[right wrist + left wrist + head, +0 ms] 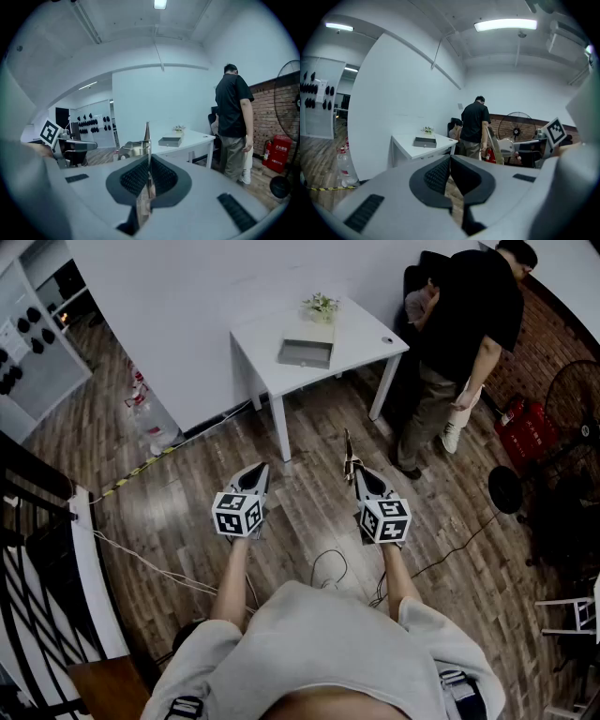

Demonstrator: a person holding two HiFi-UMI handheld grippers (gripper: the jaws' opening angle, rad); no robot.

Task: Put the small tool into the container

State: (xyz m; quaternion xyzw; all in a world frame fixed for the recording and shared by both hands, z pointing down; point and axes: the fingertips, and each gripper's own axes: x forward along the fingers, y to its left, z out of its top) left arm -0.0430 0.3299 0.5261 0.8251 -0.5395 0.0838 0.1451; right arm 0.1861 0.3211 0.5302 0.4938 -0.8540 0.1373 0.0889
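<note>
My right gripper (357,472) is shut on the small tool (351,454), a thin metal piece that sticks out past the fingertips. In the right gripper view the tool (146,136) stands upright between the pressed pads. My left gripper (260,468) is held level with it over the wooden floor; its pads meet with nothing between them (450,161). The container (306,353), a shallow grey box, lies on the white table (361,341) ahead, well beyond both grippers. The container also shows in the left gripper view (424,142) and the right gripper view (169,141).
A person in black (464,334) stands at the table's right end. A small plant (321,306) sits behind the container. Cables (328,568) trail on the floor. Water bottles (148,418) stand left of the table, a fan (572,399) and a red canister (525,432) at right.
</note>
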